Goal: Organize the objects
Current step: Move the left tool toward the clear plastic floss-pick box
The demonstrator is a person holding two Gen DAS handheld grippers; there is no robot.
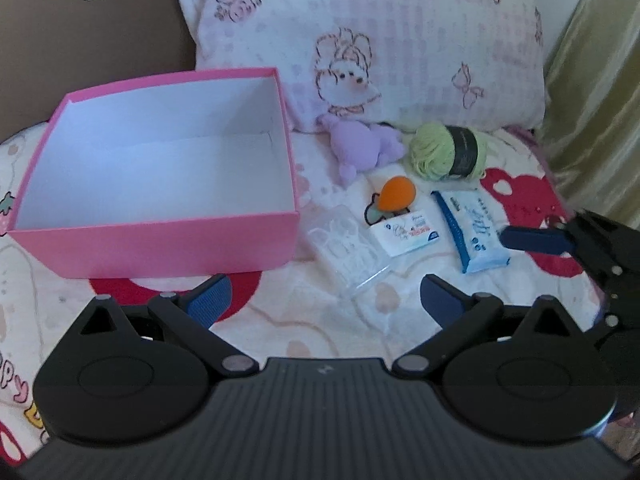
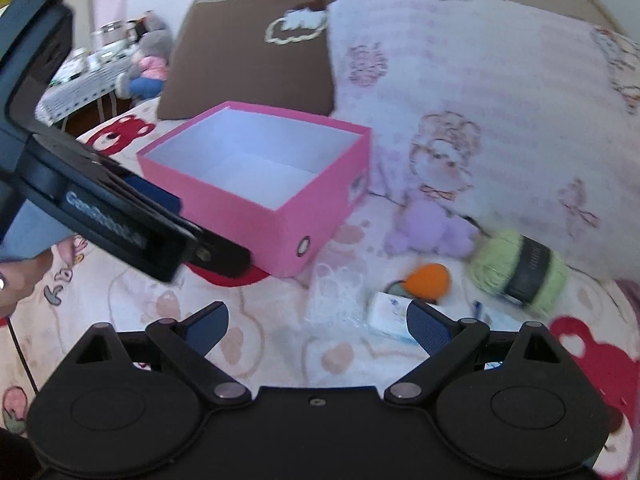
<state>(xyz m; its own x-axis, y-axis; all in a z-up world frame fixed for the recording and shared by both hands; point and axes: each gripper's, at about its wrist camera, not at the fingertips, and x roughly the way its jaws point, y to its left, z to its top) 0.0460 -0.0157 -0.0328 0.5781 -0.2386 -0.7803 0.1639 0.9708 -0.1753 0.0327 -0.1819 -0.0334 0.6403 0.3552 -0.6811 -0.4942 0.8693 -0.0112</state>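
Pick phase: pink box (image 1: 160, 236) empty, both grippers spread with nothing held, right gripper (image 2: 316, 322) nearest the tissue pack (image 2: 386, 316), so descend and pinch it next.

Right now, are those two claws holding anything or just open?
Left claw: open, holding nothing.
Right claw: open, holding nothing.

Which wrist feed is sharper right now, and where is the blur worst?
Left wrist view is sharper: the pink box and wet-wipes pack have clean edges, with only fisheye bending at the rim. Right wrist view is motion-smeared, worst on the green yarn ball and purple plush toy.
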